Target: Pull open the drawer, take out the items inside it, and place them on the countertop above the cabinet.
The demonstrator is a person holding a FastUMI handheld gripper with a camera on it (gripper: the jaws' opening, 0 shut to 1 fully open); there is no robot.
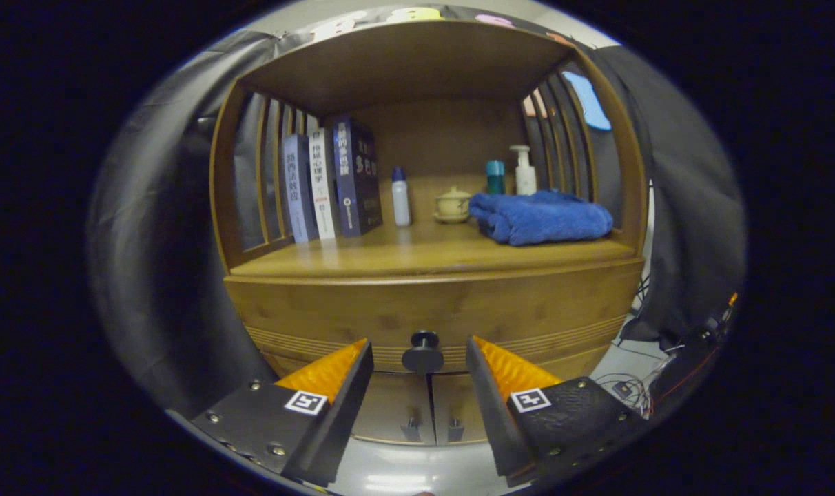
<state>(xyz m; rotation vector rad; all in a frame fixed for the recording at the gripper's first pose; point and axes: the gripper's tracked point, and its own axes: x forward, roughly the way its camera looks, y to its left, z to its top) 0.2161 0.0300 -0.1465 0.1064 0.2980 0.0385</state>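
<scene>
Lining up on the drawer knob (423,351) is the step in hand, and the claw (419,358) is set well for it — its fingers are spread wide, pinching nothing, with the dark round knob between their tips and slightly beyond them. The drawer (431,313) is shut, its wooden front sitting flush under the front edge of the surface (417,258), so whatever lies inside is hidden. To do this well I would ease straight ahead until the knob's stem sits between the pads, close squarely on it, then pull level and straight back — any twist or downward drag would likely let the round knob slip free. Up on the surface, books (331,182) stand at the left, a small bottle (401,196) and a lidded cup (452,204) at the middle, and a folded blue towel (541,217) at the right; the front edge is bare, a sensible spot for the items later.
</scene>
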